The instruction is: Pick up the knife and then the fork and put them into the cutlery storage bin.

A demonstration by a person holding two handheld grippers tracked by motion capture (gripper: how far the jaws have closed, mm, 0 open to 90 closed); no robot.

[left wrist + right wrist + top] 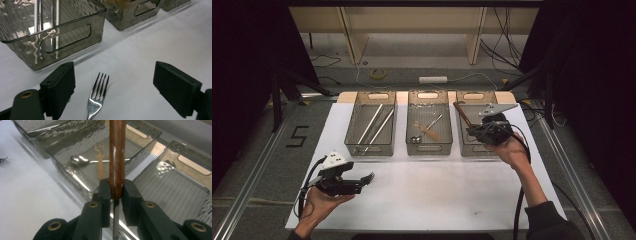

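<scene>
Between the pads of the right claw point(115, 195) sits a wooden-handled utensil point(117, 150), clamped at the handle's lower end where wood meets metal. The brown handle rises straight up out of the grip in the right gripper view; a thin metal part runs down below the pads. In the high view the right claw point(473, 131) hangs over the right bin point(472, 96), with the handle point(460, 112) slanting up and away from it toward the bin's far left corner.

The middle bin point(428, 95) holds a spoon point(79, 160) and a second wooden-handled utensil point(429, 131). The left bin point(377, 96) holds long metal rods point(377, 125).

On the white worktop point(437, 185), in front of the left bin, lies a fork point(98, 96), tines pointing toward the bins. The left claw point(113, 87) stands wide open, one jaw on each side of the fork, neither pad touching it. In the high view the left claw point(371, 177) lies close above the worktop, pointing right.
</scene>
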